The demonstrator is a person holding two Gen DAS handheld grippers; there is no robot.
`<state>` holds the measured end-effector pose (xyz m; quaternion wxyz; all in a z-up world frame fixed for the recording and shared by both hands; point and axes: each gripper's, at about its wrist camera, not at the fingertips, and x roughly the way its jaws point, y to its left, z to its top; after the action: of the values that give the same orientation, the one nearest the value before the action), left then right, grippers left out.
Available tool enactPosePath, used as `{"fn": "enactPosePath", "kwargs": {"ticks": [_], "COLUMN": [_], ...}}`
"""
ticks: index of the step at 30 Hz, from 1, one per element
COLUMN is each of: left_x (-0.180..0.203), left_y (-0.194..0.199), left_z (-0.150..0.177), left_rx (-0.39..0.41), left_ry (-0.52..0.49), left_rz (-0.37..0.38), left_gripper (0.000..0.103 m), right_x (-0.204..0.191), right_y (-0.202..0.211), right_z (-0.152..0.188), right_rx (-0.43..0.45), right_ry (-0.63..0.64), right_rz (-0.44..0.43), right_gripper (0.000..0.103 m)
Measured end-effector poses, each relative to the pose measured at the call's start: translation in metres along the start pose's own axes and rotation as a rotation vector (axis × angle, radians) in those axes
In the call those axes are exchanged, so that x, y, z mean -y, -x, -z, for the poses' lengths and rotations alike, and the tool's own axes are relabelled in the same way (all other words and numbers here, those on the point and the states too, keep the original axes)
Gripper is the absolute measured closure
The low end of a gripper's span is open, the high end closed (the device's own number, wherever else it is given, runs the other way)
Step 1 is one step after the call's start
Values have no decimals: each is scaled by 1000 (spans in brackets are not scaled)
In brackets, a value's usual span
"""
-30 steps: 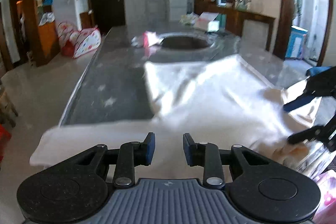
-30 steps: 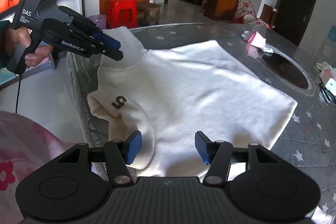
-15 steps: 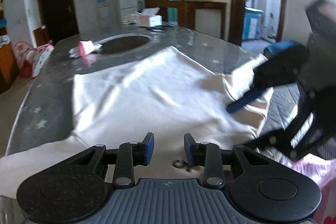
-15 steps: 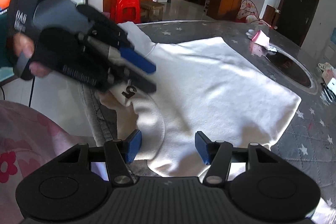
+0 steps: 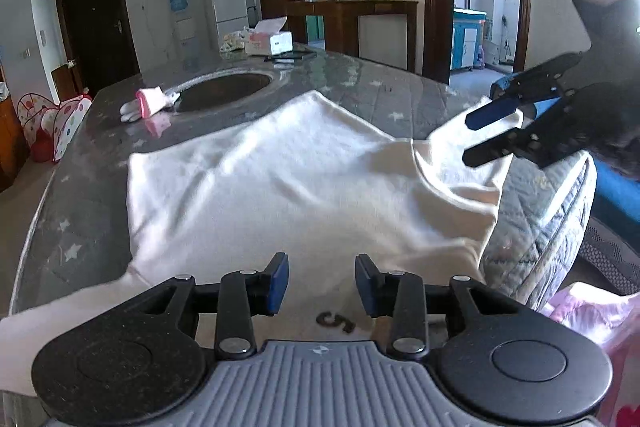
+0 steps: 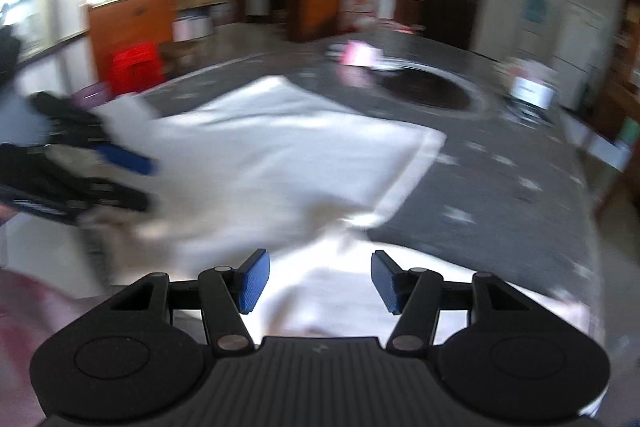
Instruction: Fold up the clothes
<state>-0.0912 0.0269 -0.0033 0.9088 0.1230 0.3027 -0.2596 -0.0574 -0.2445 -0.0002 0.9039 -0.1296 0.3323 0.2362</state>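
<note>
A white sweater (image 5: 288, 179) lies spread on the grey star-patterned table, with a small dark "5" mark (image 5: 335, 321) near its collar end. My left gripper (image 5: 321, 283) is open and empty, low over the collar end by the mark. My right gripper (image 6: 320, 281) is open and empty, over the sweater's right sleeve (image 6: 352, 275); it also shows in the left wrist view (image 5: 488, 135) above that sleeve. The right wrist view is motion-blurred; the left gripper (image 6: 132, 179) appears there at the left, open, and the sweater's body (image 6: 280, 147) lies ahead.
A round dark recess (image 5: 224, 95) sits in the table's middle, with a pink and white item (image 5: 148, 103) beside it. A tissue box (image 5: 268, 41) stands at the far end. The padded table edge (image 5: 536, 223) drops off at the right. A red stool (image 6: 136, 63) stands on the floor.
My left gripper has swung right along the near edge to the collar end. My right gripper has moved right to the other sleeve and turned, blurring its view. Both stayed open.
</note>
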Motion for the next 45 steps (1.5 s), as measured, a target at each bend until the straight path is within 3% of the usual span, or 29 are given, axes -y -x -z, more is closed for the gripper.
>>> {"fn": "enactPosePath", "kwargs": {"ticks": [7,12,15,19,25,36,38,39,43,45], "left_x": [10,29,39,50,64,73,74,75,77,80], "left_y": [-8,-20,-27,-37,-46,-60,-61,-62,-67,-69], "left_z": [-16,-27,-33,-38,-37,-36,-35,-35,-35,-35], "left_rx": [16,16,15,7,-9,-41,-44,-45,-53,-49], "left_ry": [1,-36,-58,-77,-107,-111,-111,-110,-100,-105], "left_rz": [51,104,130,159,193,219,223,225,245,249], "left_gripper": [62,62,62,62,62,62,62,62,62,62], "right_x": [83,124,138,146,151,143,143,143,141,141], "right_y": [-13,-24,-27,-29,-18,2,3,4,7,11], "right_z": [19,31,37,41,47,63,64,64,63,63], "right_rx": [-24,-33,-32,-26,-29,-33,-29,-28,-25,-21], "right_ry": [-189,-294,-333,-352,-397,-417,-432,-433,-417,-409], "right_rz": [248,329,329,342,377,337,327,326,364,393], "right_gripper": [47,51,54,71,69,70,78,87,98,100]}}
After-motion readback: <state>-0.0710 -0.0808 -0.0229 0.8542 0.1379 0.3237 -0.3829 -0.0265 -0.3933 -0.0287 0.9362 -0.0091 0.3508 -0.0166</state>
